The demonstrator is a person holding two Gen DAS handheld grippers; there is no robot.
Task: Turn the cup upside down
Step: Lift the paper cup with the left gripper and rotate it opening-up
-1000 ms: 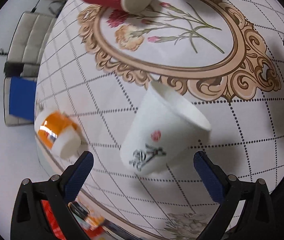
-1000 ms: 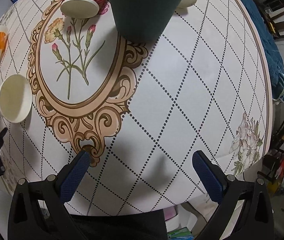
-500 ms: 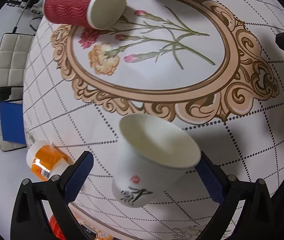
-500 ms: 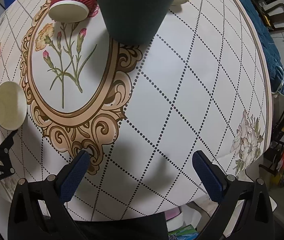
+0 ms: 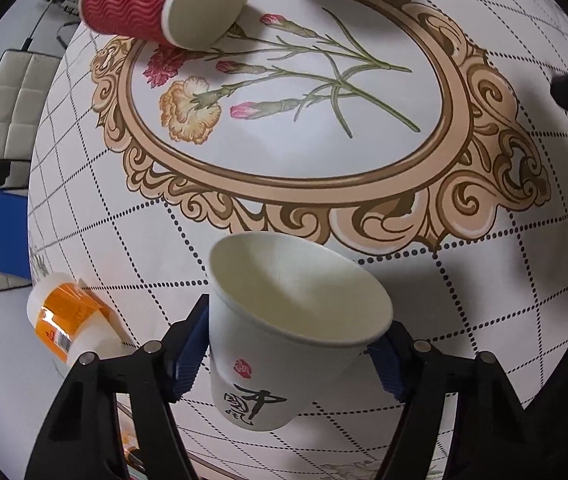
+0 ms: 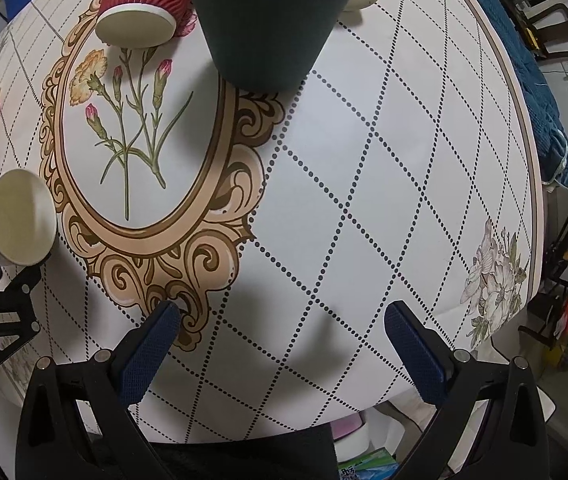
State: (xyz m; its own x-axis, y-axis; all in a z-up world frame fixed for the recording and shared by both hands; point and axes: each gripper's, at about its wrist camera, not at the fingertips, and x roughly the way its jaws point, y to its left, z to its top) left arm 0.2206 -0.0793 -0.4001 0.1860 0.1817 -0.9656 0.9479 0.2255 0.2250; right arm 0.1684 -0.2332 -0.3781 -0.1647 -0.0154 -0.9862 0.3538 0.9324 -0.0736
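Observation:
A white paper cup (image 5: pixel 284 340) with black calligraphy and a red seal stands upright, mouth up, between the blue pads of my left gripper (image 5: pixel 287 354). The pads press both sides of its wall and the rim looks slightly squeezed. The same cup (image 6: pixel 20 216) shows at the far left of the right wrist view, with the left gripper's black frame beside it. My right gripper (image 6: pixel 280 344) is open and empty above the tablecloth (image 6: pixel 363 200) near the front edge.
A red ribbed cup (image 5: pixel 156 4) lies on its side at the back. A dark green cup (image 6: pixel 272 20) stands upright near it. An orange-and-white bottle (image 5: pixel 68 320) lies at the left table edge. A blue cloth (image 6: pixel 539 92) hangs off the right side.
My left gripper has moved in around the white cup and its pads have shut on it. The right gripper has stayed open and nearly still.

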